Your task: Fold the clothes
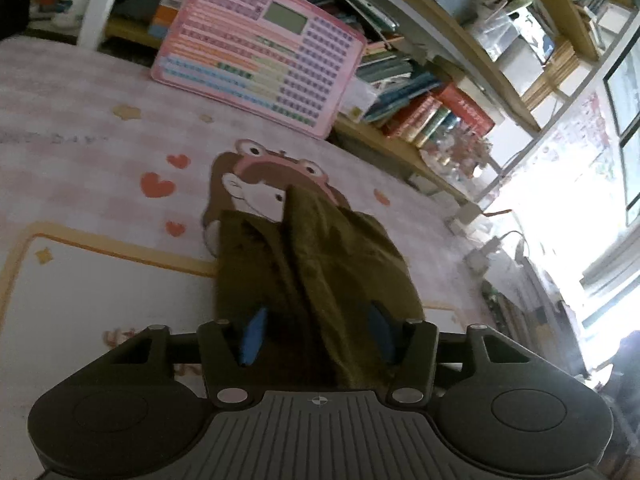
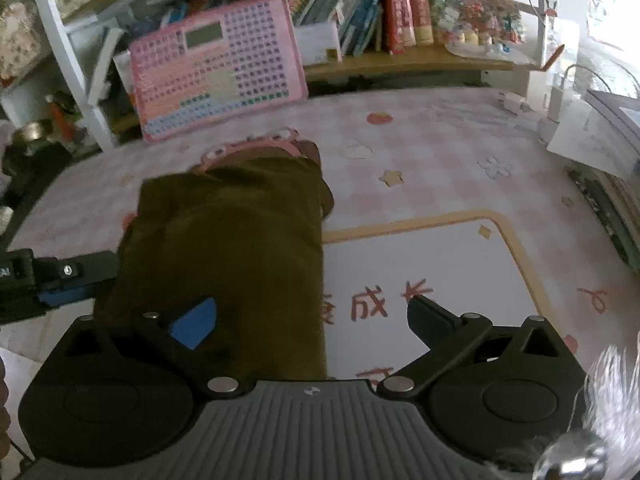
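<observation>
The olive-brown garment [image 2: 228, 248] lies on the pink cartoon-print mat [image 2: 440, 152] — its near edge bunched between the left gripper [image 1: 316, 332], which pinches it. The right gripper [image 2: 308, 320] is spread wide over the cloth's right edge. Far behind, the shelf [image 2: 400, 64] holds upright books [image 2: 408, 12].
</observation>
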`<state>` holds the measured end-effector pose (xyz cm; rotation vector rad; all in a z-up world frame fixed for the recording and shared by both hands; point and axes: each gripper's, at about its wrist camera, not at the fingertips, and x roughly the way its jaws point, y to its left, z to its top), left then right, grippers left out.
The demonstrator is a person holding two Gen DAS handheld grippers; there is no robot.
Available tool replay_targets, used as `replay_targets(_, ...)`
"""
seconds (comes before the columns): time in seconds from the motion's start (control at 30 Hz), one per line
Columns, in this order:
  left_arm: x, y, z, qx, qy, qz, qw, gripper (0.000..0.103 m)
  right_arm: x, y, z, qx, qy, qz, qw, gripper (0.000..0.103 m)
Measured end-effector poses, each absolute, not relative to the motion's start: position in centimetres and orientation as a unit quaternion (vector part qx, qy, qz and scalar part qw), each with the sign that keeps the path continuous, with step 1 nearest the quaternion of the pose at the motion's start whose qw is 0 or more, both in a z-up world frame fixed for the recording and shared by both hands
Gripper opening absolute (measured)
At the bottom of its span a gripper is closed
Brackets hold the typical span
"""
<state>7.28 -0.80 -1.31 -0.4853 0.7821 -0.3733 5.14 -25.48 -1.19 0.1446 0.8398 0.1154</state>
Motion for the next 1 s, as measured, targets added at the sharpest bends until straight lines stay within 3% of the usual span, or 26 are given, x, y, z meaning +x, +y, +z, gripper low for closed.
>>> replay_targets(0.07, 7.5, -1.1, -1.6, -0.225, 0.383, -0.171, 0.879, 0.009, 5.4, -25.0, -1.9, 0.064, 0.426, 0.054, 0.901, 0.103)
replay_targets(0.2, 5.2, -2.4, 1.0, -0.154, 0.311, -0.200, 0.916, 0.008, 5.4, -24.1, -2.6, 0.045, 0.435, 0.060, 0.897, 0.103)
replay_targets(0.33, 7.4, -1.0, -3.0, -0.202, 0.393, -0.143, 0.886, 0.010, 5.5, -23.3, -3.2, 0.023, 0.434, 0.063, 0.898, 0.103)
replay_targets(0.57, 7.1, 0.1, -2.9, -0.239, 0.381, -0.151, 0.880, 0.015, 5.8, -23.1, -3.6, 0.021, 0.441, 0.076, 0.894, 0.103)
replay_targets(0.63, 7.0, 0.3, -2.6, -0.246, 0.376, -0.152, 0.880, 0.021, 5.9, -23.2, -3.4, 0.021, 0.440, 0.078, 0.894, 0.103)
replay_targets(0.7, 6.9, 0.6, -2.4, -0.253, 0.372, -0.153, 0.880, 0.052, 5.8, -23.4, -2.8, 0.024, 0.429, 0.083, 0.899, 0.103)
replay_targets(0.77, 6.7, 0.8, -2.1, -0.261, 0.368, -0.154, 0.879, 0.067, 5.9, -24.3, -2.1, 0.058, 0.409, 0.094, 0.906, 0.103)
replay_targets(1.0, 7.2, 1.6, -3.3, -0.280, 0.408, -0.132, 0.859, 0.068, 7.7, -27.5, -2.6, 0.220, 0.445, 0.102, 0.862, 0.100)
